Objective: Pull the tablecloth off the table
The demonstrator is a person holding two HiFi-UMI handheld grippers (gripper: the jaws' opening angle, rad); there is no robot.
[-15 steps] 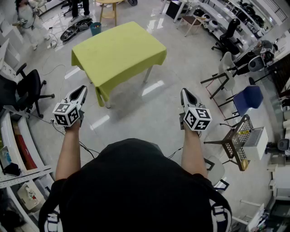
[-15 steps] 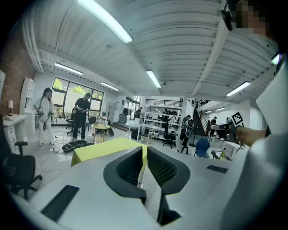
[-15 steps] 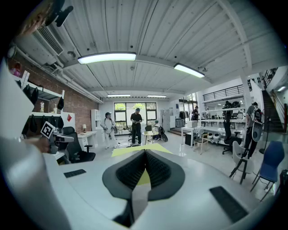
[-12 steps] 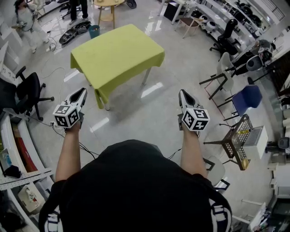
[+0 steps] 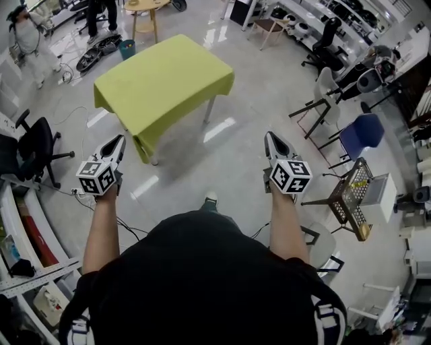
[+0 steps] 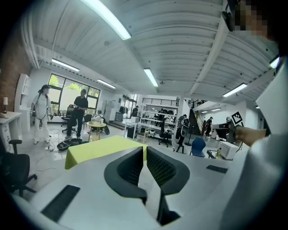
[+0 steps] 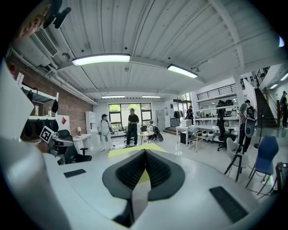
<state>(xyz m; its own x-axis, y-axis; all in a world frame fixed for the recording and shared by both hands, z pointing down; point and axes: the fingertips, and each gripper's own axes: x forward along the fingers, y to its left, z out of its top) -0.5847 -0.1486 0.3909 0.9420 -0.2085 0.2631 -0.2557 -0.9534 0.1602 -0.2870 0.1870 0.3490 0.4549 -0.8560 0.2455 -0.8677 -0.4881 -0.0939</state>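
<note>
A yellow-green tablecloth [image 5: 161, 79] covers a table with metal legs in the upper middle of the head view, some way in front of me. It also shows as a yellow sheet [image 6: 96, 149] in the left gripper view and as the tablecloth [image 7: 130, 149] behind the jaws in the right gripper view. My left gripper [image 5: 120, 139] is held out at the left, short of the table's near corner, jaws shut and empty. My right gripper [image 5: 269, 137] is held at the right over bare floor, also shut with nothing in it.
A black office chair [image 5: 30, 151] stands at the left, with shelving along the left wall. At the right are a blue chair [image 5: 361, 135], a wire basket [image 5: 350, 195] and other chairs. People [image 5: 27, 34] stand beyond the table, near a small wooden stool [image 5: 145, 13].
The view has shifted: the table now sits a little further left and up, and a shoe tip shows on the floor below me. Both grippers keep their places, shut.
</note>
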